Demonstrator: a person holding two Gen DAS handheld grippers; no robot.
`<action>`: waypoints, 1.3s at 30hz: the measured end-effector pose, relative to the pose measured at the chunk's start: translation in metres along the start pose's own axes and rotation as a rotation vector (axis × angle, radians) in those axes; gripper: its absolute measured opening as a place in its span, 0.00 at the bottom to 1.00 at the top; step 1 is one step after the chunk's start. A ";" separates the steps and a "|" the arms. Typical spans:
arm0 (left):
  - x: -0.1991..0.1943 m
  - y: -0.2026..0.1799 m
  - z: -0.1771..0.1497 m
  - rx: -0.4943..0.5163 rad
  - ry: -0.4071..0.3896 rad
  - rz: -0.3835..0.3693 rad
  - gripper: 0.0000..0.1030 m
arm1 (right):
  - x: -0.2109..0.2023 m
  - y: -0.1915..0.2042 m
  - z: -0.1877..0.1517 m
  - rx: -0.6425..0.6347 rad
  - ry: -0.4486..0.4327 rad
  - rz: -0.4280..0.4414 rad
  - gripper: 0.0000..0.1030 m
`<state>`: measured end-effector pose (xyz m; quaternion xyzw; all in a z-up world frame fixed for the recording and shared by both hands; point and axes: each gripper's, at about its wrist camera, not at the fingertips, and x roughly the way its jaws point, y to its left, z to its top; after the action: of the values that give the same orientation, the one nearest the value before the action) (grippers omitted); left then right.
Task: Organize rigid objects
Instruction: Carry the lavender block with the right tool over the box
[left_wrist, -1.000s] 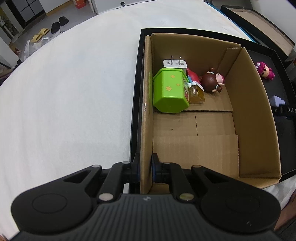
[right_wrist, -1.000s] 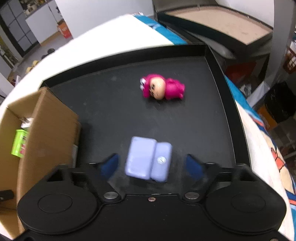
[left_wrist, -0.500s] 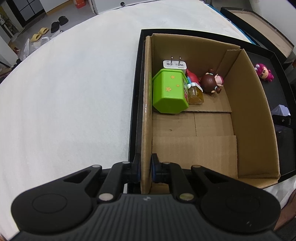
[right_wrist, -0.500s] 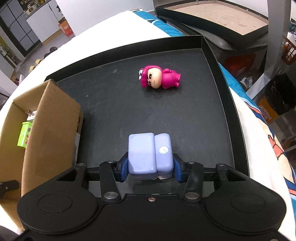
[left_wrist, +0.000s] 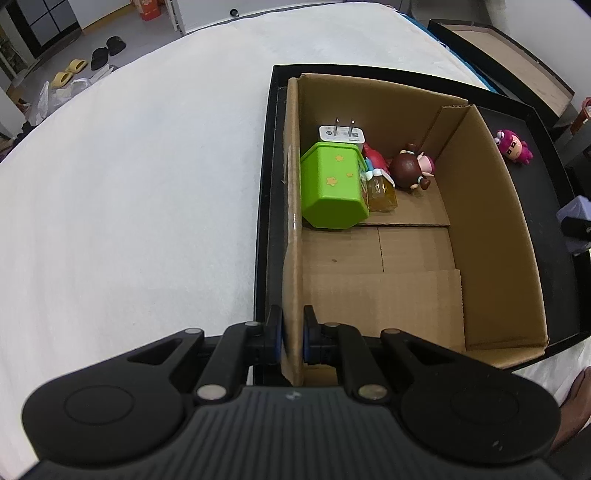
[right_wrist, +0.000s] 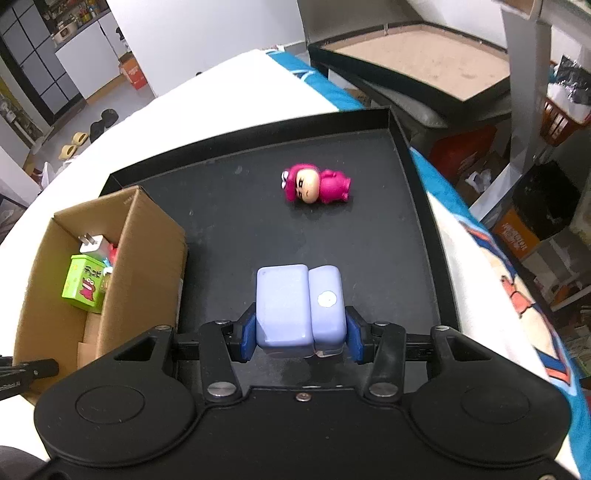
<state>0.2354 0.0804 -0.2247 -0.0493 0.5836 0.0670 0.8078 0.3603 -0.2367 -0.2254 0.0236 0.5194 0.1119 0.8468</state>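
The right hand-held gripper (right_wrist: 301, 338) is clamped on a pale lavender plastic block (right_wrist: 299, 308), blue pads pressing its two sides, above the black shallow tray (right_wrist: 421, 206). Beyond it a magenta hooded toy figure (right_wrist: 317, 184) lies on its side on the tray floor. The left hand-held gripper (left_wrist: 292, 338) is pinched on the near left wall of the open brown cardboard box (left_wrist: 491, 221), which holds a lime-green plastic container (left_wrist: 332, 184), a white plug adapter (left_wrist: 341, 133), a small amber bottle (left_wrist: 380, 190) and a brown-haired doll (left_wrist: 410, 168).
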 end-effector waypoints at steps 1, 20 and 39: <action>0.000 0.000 0.000 0.004 -0.001 -0.001 0.09 | -0.003 0.001 0.001 -0.001 -0.004 -0.003 0.44; 0.000 0.008 -0.004 -0.009 -0.019 -0.040 0.10 | -0.048 0.033 0.023 -0.084 -0.047 -0.040 0.44; 0.000 0.015 -0.006 -0.030 -0.035 -0.065 0.10 | -0.073 0.093 0.044 -0.171 -0.078 0.045 0.44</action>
<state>0.2268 0.0938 -0.2264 -0.0794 0.5664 0.0505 0.8187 0.3521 -0.1580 -0.1269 -0.0325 0.4741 0.1740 0.8625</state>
